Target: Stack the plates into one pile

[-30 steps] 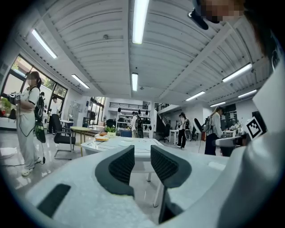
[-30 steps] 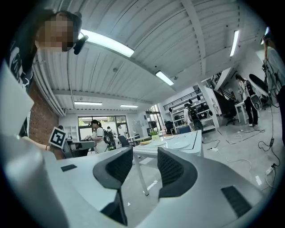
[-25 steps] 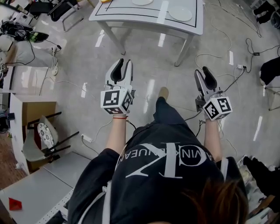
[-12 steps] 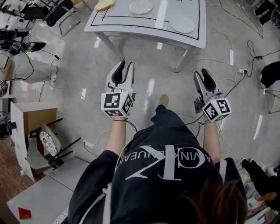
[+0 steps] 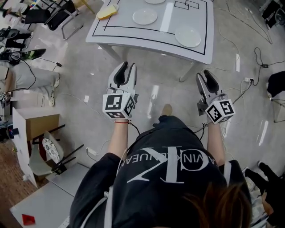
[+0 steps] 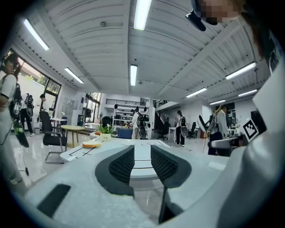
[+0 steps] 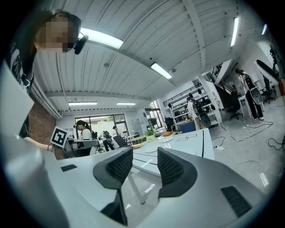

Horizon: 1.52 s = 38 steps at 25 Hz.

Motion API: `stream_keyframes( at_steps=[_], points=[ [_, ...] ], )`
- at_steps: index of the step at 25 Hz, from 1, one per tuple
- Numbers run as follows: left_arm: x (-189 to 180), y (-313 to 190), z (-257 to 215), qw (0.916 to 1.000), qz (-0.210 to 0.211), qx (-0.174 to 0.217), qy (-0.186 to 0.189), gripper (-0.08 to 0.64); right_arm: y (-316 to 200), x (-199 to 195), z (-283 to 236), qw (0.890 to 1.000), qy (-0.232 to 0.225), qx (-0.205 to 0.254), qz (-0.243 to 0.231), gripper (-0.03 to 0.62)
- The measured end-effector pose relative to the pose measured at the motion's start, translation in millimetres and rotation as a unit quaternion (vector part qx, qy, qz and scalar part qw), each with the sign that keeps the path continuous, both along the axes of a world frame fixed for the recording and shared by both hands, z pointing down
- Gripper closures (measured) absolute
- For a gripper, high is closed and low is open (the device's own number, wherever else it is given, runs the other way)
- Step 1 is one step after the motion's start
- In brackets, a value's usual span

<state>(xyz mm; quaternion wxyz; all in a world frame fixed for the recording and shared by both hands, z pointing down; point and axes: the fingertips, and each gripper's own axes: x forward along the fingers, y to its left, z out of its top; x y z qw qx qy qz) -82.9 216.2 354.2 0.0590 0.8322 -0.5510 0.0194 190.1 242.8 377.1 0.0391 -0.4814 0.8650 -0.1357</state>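
A white table (image 5: pixel 133 38) with black lines stands ahead across the grey floor. Two white plates lie apart on it, one toward the left (image 5: pixel 145 17) and one toward the right (image 5: pixel 187 36); a third plate (image 5: pixel 155 1) is cut off at the top edge. My left gripper (image 5: pixel 126 69) and right gripper (image 5: pixel 204 75) are held out over the floor, short of the table, both open and empty. In the left gripper view the left gripper (image 6: pixel 142 153) frames the table (image 6: pixel 141 170). The right gripper (image 7: pixel 145 160) shows the table (image 7: pixel 187 141) with a plate (image 7: pixel 164 139) on it.
A yellow object (image 5: pixel 108 12) lies at the table's left corner. Cables (image 5: pixel 249 80) run over the floor to the right. A folding chair (image 5: pixel 49 147), a cardboard box (image 5: pixel 35 124) and a grey table (image 5: pixel 40 200) stand to my left. Black chairs (image 5: pixel 49 13) are at the far left.
The table and its plates have slid down the head view and come nearer as the person walks toward them. Both grippers keep the same open pose in front of the body.
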Motion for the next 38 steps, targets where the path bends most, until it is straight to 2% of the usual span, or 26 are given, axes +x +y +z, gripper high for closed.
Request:
stream_keyframes(
  at_steps=[7, 18, 23, 29, 38],
  points=[
    [-1, -39, 4, 0.9999, -0.010, 0.003, 0.003, 0.439, -45, -7, 2, 1.000, 0.001, 0.003, -0.017, 0.437],
    [-12, -71, 25, 0.9997, -0.016, -0.017, 0.005, 0.439, -78, -20, 17, 1.000, 0.004, -0.013, -0.027, 0.437],
    [-8, -118, 30, 0.9997, 0.013, -0.018, 0.008, 0.439, -104, -19, 19, 1.000, 0.008, -0.015, -0.001, 0.437],
    [-1, -192, 13, 0.9980, 0.063, -0.006, 0.008, 0.439, -153, -26, 14, 0.999, 0.013, -0.020, 0.031, 0.437],
    [-11, -269, 27, 0.9949, 0.094, -0.034, 0.007, 0.439, -218, -55, 26, 0.998, 0.011, -0.045, 0.042, 0.437]
  ],
)
